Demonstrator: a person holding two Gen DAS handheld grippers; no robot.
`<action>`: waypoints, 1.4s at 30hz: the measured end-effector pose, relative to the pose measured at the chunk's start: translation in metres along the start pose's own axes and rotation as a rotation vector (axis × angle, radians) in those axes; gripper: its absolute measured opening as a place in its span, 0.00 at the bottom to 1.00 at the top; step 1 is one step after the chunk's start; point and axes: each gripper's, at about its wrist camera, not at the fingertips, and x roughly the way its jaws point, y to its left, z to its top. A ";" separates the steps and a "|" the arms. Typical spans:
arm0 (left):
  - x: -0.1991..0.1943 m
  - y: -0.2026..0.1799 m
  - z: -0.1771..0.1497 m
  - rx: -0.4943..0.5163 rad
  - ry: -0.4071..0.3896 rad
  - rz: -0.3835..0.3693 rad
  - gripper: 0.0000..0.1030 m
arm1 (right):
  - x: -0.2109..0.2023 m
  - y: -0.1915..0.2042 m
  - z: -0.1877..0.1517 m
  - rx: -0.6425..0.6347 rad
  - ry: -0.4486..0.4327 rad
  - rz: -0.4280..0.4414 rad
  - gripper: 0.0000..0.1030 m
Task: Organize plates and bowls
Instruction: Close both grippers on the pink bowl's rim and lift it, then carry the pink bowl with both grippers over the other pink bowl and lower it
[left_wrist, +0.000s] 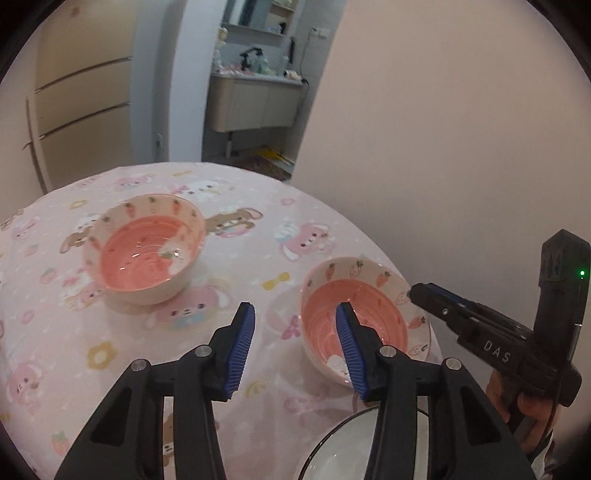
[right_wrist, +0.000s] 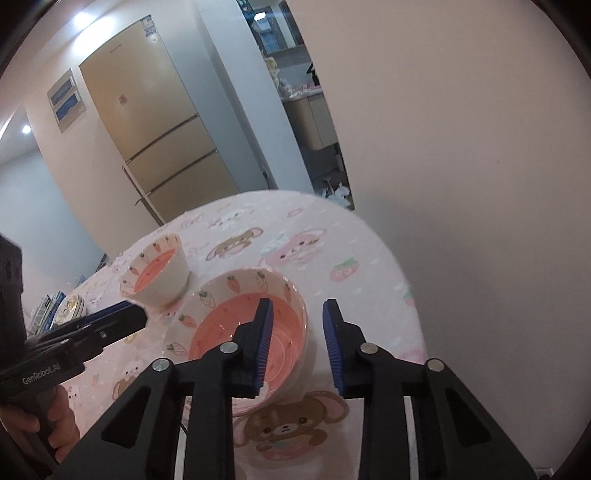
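**Left wrist view: both grippers straddle the near bowl's rim, nothing clamped**

In the left wrist view, your left gripper (left_wrist: 295, 332) sits low in the centre of the frame with its jaws parted. The right-hand blue pad (left_wrist: 349, 350) hangs over the pink inside of the near bowl (left_wrist: 373, 291), and the other pad is out over the tablecloth (left_wrist: 258, 206), so the bowl's left rim lies between the jaws; neither pad presses on it. A second bowl (left_wrist: 147, 247) stands apart at centre left. A white plate with a dark rim (left_wrist: 332, 443) shows at the bottom edge, just below the near bowl. Your right gripper (left_wrist: 413, 291) comes in from the right edge with its tip at the near bowl's far rim, and your hand (left_wrist: 528, 410) holds its grip at lower right.

In the right wrist view, your right gripper (right_wrist: 297, 343) is also released. Its left pad (right_wrist: 264, 339) hangs over the near bowl (right_wrist: 221, 295), its right pad outside the rim over the cloth; you cannot tell whether either touches the rim. The second bowl (right_wrist: 162, 273) lies at centre left, just beyond the left gripper (right_wrist: 136, 314), which reaches in from the left edge.
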 end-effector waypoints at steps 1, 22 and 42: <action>0.007 -0.001 0.002 0.009 0.025 -0.006 0.47 | 0.004 -0.001 -0.001 0.007 0.018 0.014 0.25; 0.087 0.007 0.001 -0.039 0.359 -0.092 0.27 | 0.055 0.001 -0.011 0.038 0.223 0.009 0.16; 0.009 0.026 0.029 0.004 0.165 0.028 0.12 | 0.034 0.062 0.030 -0.107 0.144 0.035 0.11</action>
